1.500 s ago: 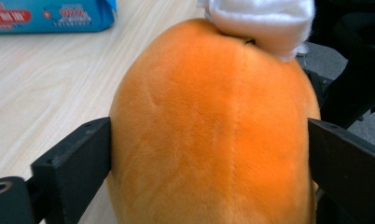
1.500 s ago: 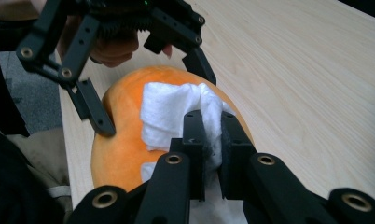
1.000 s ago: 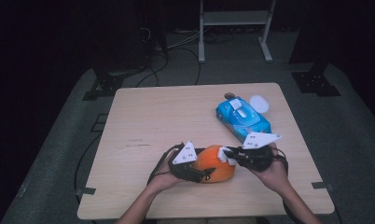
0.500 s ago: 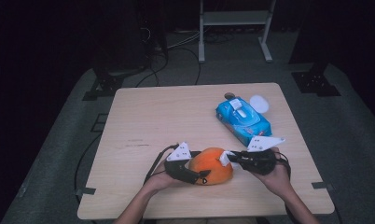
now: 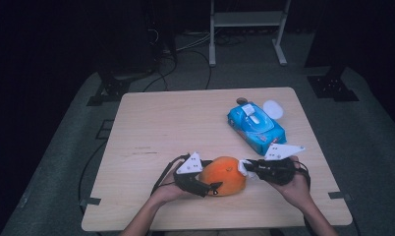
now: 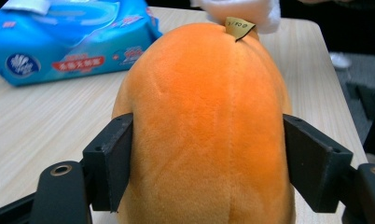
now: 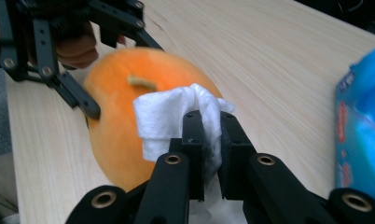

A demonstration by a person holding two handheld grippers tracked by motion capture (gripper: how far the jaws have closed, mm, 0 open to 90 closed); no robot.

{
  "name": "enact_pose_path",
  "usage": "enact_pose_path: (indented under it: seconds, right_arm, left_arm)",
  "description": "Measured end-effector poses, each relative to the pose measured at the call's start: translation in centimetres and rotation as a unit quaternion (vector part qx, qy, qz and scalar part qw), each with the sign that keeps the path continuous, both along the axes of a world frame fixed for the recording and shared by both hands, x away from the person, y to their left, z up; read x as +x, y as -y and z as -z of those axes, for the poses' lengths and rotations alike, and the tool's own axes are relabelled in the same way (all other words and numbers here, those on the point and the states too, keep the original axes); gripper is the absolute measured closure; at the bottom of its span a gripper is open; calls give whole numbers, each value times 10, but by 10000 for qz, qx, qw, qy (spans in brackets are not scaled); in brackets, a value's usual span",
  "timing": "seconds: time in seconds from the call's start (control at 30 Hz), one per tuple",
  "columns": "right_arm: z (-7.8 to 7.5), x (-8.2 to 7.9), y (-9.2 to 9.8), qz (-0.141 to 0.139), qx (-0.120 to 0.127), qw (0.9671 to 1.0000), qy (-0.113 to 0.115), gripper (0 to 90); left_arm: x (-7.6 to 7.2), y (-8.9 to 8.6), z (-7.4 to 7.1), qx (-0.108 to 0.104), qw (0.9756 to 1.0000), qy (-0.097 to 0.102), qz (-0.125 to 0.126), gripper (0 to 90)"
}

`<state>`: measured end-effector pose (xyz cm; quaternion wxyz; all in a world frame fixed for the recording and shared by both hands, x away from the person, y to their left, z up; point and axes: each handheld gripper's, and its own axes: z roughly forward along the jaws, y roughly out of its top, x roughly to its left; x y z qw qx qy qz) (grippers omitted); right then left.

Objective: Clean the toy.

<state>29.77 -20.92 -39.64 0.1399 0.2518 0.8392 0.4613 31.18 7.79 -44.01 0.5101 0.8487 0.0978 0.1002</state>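
At the near edge of the wooden table (image 5: 185, 123) lies an orange plush fruit (image 5: 224, 175), soft and fuzzy, with a small tan tag (image 6: 239, 28) sticking out of its far end. The person's left gripper (image 5: 205, 184) has it clamped: in the left gripper view the two black jaws press against either side of the plush body, spread wide to take its girth. The right gripper (image 5: 245, 167) comes in from the other side, its jaws pinched nearly together on a folded white wipe (image 7: 176, 116). That wipe touches the end of the plush fruit near the tag. Both hands rest low on the table, the left hand (image 5: 167, 191) and the right hand (image 5: 296, 187) on either side of the toy. Farther back and to the right sits a blue pack of wet wipes (image 5: 256, 127), lying flat, with a small white round lid (image 5: 272, 109) just beside it, near the table's far right corner.
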Motion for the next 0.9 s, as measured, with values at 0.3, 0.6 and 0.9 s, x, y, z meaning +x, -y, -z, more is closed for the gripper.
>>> enact_pose_path:
  seconds: [0.3, 0.6, 0.9]
  right_arm:
    - [-4, -3, -12, -144, -85, 9997, 167, 819]
    - [8, 2, 11, 106, 18, 9998, -161, 818]
    - [-3, -2, -6, -92, 41, 9999, 43, 820]
  left_arm:
    - [-2, 2, 0, 35, 9999, 34, 108, 244]
    - [1, -1, 2, -45, 9999, -62, 80, 241]
    - [-6, 6, 0, 86, 9997, 149, 178, 236]
